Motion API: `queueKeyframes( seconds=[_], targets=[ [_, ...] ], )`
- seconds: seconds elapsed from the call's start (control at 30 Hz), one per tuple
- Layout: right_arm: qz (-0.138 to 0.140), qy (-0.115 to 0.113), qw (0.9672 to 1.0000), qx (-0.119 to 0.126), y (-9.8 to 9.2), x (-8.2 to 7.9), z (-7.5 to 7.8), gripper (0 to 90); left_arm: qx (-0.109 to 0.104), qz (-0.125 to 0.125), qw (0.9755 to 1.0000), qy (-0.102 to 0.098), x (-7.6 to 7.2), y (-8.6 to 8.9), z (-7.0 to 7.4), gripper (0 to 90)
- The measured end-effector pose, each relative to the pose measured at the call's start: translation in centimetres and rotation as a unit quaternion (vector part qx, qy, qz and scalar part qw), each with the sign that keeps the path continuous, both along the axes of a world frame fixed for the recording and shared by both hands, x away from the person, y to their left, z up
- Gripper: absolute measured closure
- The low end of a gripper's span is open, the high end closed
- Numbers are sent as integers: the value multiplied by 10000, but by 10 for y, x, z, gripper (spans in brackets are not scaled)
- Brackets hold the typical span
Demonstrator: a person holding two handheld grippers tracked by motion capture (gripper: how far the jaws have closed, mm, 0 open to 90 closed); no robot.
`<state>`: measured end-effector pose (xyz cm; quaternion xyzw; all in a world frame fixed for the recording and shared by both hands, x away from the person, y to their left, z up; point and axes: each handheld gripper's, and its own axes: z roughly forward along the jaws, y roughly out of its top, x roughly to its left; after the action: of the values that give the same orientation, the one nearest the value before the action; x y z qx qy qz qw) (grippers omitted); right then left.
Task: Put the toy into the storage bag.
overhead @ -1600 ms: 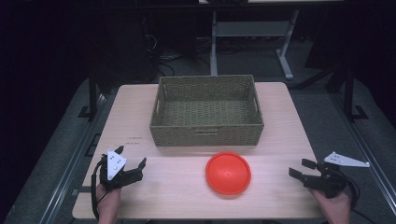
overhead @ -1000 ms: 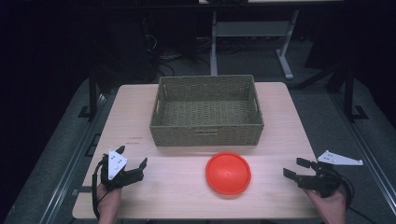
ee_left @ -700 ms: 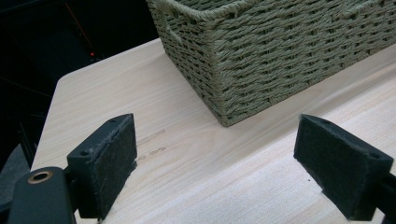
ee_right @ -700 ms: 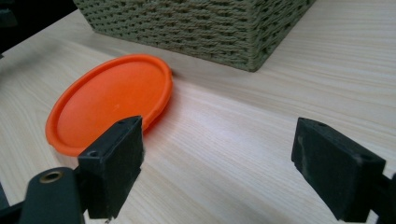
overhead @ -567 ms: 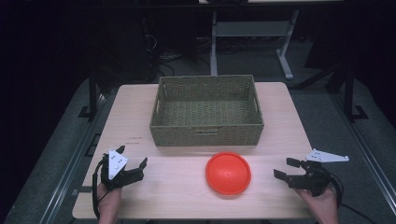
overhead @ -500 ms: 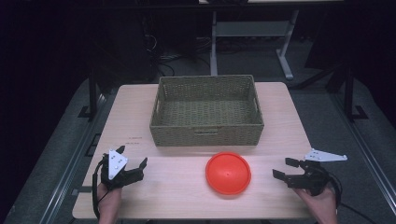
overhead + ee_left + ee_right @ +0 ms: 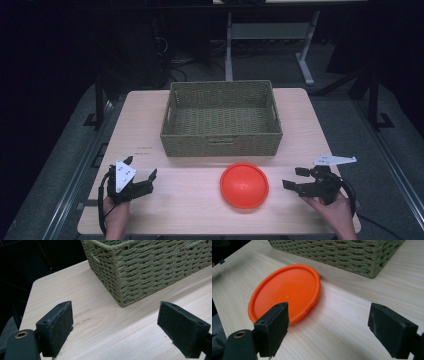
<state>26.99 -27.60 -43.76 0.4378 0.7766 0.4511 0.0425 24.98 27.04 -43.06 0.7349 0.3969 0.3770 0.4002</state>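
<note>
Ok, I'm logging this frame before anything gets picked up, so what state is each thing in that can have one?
Wicker basket: upright on the table, open top, nothing inside.
Orange disc: flat on the table in front of the basket, untouched.
Left gripper: open, holding nothing, low over the table.
Right gripper: open, holding nothing, pointed toward the disc, apart from it.

Table [image 7: 150, 120] evenly lit from above against a dark surround, soft shadow beside the orange disc [image 7: 284, 292] ahead of the right gripper [image 7: 337, 332], nearest jaw parts slightly soft, no glare.
</note>
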Motion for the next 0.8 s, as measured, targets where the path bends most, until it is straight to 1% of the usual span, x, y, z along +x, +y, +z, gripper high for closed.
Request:
queueKeyframes(
  seconds=[0.07,0.2,0.23,0.3,0.33,0.37,0.4,0.47,0.6,0.63,0.67,0.7,0.73,0.77,0.8],
  targets=[
    [150,1,9999,-16,10,8,4,165,-13,5,10000,-1,0,0,0,127],
    [310,119,9994,-92,26,17,7,165,-20,22,10000,-8,0,1,1,127],
    [408,166,9990,-95,31,19,7,171,-48,43,10000,-15,0,2,0,127],
    [498,199,9985,-91,37,23,7,195,-52,48,10000,-15,0,3,0,127],
    [543,230,9981,-157,41,26,7,192,-72,53,10000,-19,0,2,0,127],
    [543,230,9981,-157,41,26,7,192,-72,53,10000,-19,0,2,0,127],
    [587,291,9977,-180,46,30,6,198,-57,45,10000,-16,0,2,0,127],
    [556,288,9978,-234,50,32,5,206,-11,13,10000,-23,0,2,1,127],
    [508,311,9980,-234,53,36,-3,221,-44,13,10000,-3,0,0,0,127],
    [500,326,9980,-227,53,36,-6,224,-61,8,10000,3,-1,1,1,127],
    [500,326,9980,-227,53,36,-6,224,-61,8,10000,3,-1,1,1,127],
    [503,454,9975,-217,54,36,-12,233,-173,-16,9998,-13,-1,1,1,127],
    [489,539,9971,-231,54,36,-13,239,-202,-18,9998,-11,-2,0,1,127],
    [525,481,9971,-262,55,34,-16,260,-189,-26,9998,-18,-2,0,1,127],
    [534,470,9971,-270,55,34,-17,277,-156,-52,9999,-20,-2,-1,1,127]
  ],
)
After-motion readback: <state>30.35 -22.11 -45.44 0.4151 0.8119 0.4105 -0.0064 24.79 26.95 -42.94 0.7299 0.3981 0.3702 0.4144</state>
